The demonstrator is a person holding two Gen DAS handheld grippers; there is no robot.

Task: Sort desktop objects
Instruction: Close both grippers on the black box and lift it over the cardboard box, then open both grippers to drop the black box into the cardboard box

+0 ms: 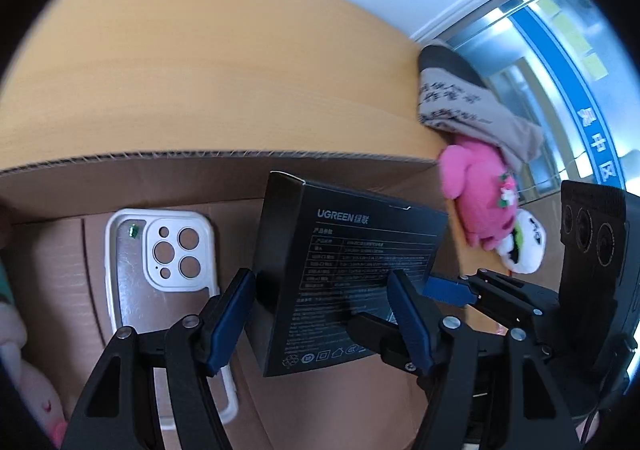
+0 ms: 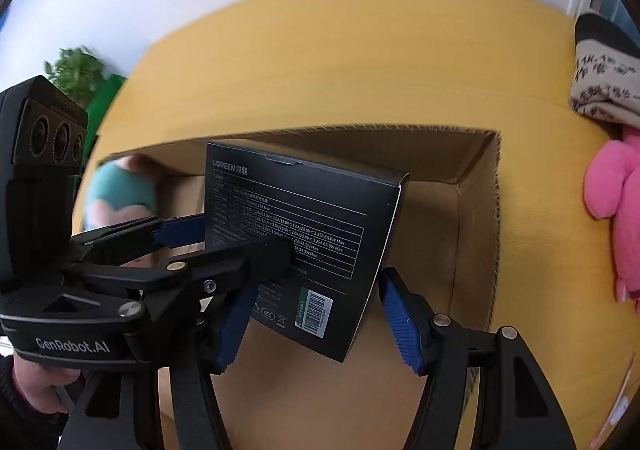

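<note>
Both hand-held grippers grip one black box (image 1: pixel 352 270), held over the open carton (image 2: pixel 476 217) on the yellow tabletop (image 1: pixel 200 49). The left hand-held gripper (image 1: pixel 324 314) is clamped on the box, its blue pads (image 1: pixel 230 322) pressed to the box's opposite sides. The right hand-held gripper (image 2: pixel 320 322) is likewise clamped on the box, one pad at its lower left, the other against its right edge. The box stands tilted, printed face toward both cameras, its lower part inside the carton mouth. A white phone case (image 1: pixel 160 270) lies flat on the carton floor, left of the box. A pink plush (image 1: pixel 476 189) and a printed sock (image 1: pixel 460 101) lie on the tabletop outside the carton's right wall. A teal plush (image 2: pixel 120 193) sits in the carton's far left corner.
</note>
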